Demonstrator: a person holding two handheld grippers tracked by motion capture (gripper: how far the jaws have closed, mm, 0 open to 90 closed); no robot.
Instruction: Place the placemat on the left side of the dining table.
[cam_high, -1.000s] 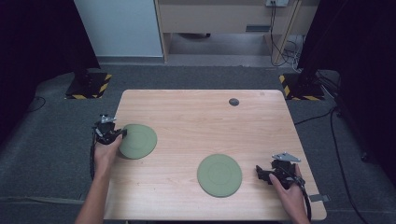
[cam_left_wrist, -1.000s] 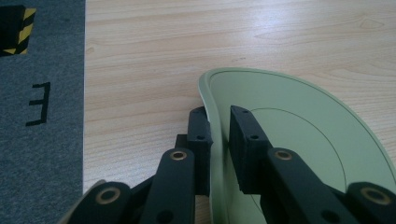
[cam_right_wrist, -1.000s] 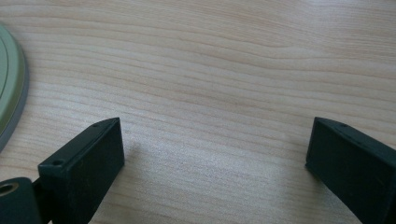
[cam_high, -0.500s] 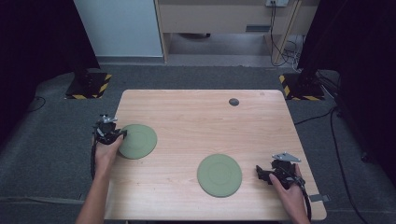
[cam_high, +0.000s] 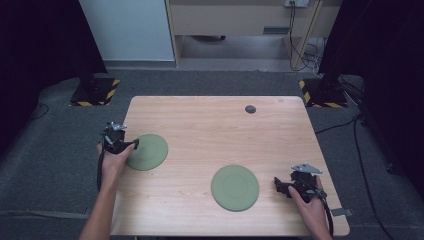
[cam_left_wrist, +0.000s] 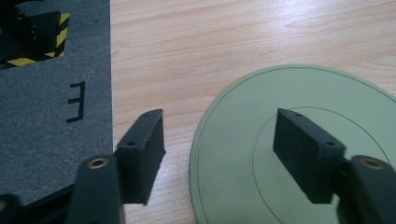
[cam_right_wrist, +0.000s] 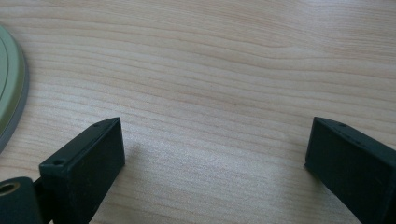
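Observation:
Two flat round green plates lie on the wooden table (cam_high: 215, 125). My left gripper (cam_high: 131, 145) sits at the left rim of the left plate (cam_high: 147, 151). In the left gripper view the left gripper (cam_left_wrist: 219, 128) has just been opening its jaws. One jaw hangs over the left plate (cam_left_wrist: 299, 140) and the other over bare wood, with the rim between them untouched. My right gripper (cam_high: 278, 185) rests open just right of the second plate (cam_high: 235, 187). In the right gripper view the right gripper (cam_right_wrist: 215, 135) spans bare wood, with that plate's edge (cam_right_wrist: 9, 84) at far left.
A small dark disc (cam_high: 250, 109) sits in the tabletop near the far edge. Grey carpet surrounds the table. Black stands with yellow-striped bases (cam_high: 95, 92) (cam_high: 320, 95) flank the far corners. The table's left edge runs just beside my left gripper.
Both hands and both plates stay where they were. The left gripper's jaws look slightly wider apart at the plate's rim than before.

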